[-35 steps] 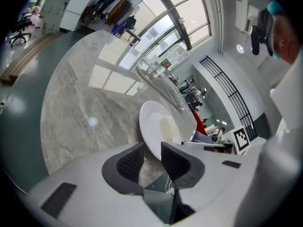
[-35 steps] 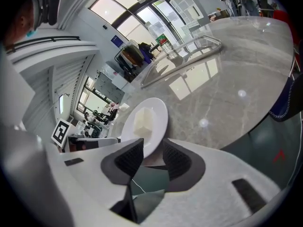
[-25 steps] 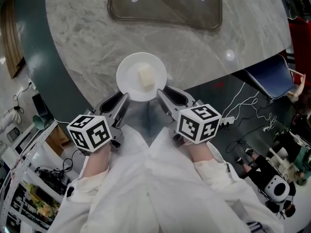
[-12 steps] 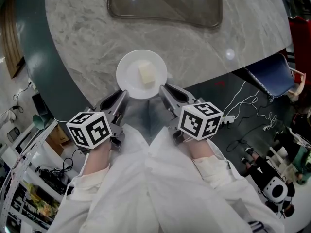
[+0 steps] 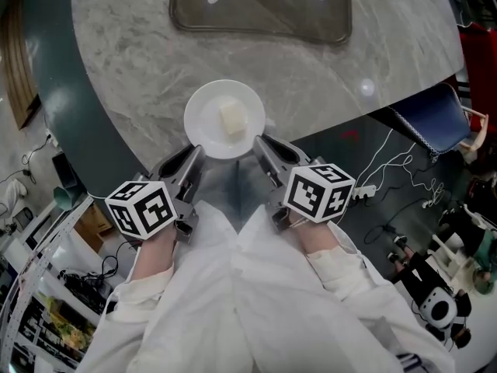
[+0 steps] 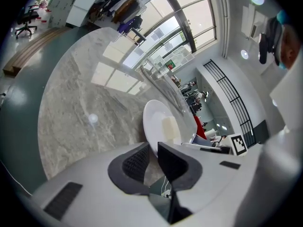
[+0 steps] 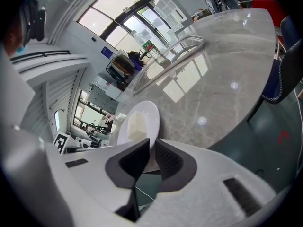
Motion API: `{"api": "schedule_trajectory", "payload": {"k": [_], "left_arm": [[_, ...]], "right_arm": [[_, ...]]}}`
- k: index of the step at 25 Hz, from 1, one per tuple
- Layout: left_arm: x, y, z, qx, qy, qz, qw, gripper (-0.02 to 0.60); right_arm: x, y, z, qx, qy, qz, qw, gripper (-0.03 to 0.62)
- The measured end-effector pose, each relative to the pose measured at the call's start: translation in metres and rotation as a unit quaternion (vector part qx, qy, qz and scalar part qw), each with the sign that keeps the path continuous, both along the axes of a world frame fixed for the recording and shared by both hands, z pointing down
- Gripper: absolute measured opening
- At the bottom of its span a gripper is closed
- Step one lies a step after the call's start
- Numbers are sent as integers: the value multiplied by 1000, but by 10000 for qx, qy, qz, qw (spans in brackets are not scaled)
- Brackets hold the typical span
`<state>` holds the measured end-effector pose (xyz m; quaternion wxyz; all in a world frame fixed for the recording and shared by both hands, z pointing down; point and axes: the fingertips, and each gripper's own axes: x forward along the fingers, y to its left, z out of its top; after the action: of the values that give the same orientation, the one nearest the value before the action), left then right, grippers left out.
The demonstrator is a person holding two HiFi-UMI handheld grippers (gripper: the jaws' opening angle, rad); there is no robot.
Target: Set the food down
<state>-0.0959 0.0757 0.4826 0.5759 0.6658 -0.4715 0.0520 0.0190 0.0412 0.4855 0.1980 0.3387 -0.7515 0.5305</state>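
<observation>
In the left gripper view, the near rim of the plate [image 6: 154,117] drops out of sight between the jaws of the left gripper [image 6: 152,150], whose pads cover where they meet it. In the right gripper view, the plate's lower edge likewise vanishes between the jaws of the right gripper [image 7: 152,148], which have just been closing around it. In the head view, the glass tray [image 5: 260,10] and the marble table [image 5: 132,61] run off the top edge. The blue chair [image 5: 435,123] is partly hidden under the table's edge, and the floor clutter [image 5: 443,301] at lower right is too small to name
</observation>
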Motion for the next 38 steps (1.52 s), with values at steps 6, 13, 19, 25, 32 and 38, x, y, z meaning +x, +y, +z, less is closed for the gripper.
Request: {"api": "schedule_trajectory", "payload": {"k": [6, 13, 19, 25, 32, 38], "left_arm": [[1, -2, -4, 77, -98, 31, 9999, 61], [-3, -9, -19, 320, -96, 114, 9994, 61], [-8, -21, -34, 594, -105, 288, 9978, 61], [-9, -26, -45, 822, 4, 429, 9957, 61], [5, -35, -57, 1008, 23, 751, 9921, 61], [17, -49, -61, 1089, -3, 865, 9903, 61]], "right_arm": [[0, -4, -9, 102, -28, 14, 9999, 29], [-2, -8, -24, 284, -101, 77, 9995, 29], [-5, -15, -38, 513, -83, 185, 9985, 29], [-6, -16, -53, 755, -36, 323, 9966, 29], [9, -21, -65, 919, 1, 511, 9945, 29], [20, -34, -67, 966, 2, 574, 9937, 29]]}}
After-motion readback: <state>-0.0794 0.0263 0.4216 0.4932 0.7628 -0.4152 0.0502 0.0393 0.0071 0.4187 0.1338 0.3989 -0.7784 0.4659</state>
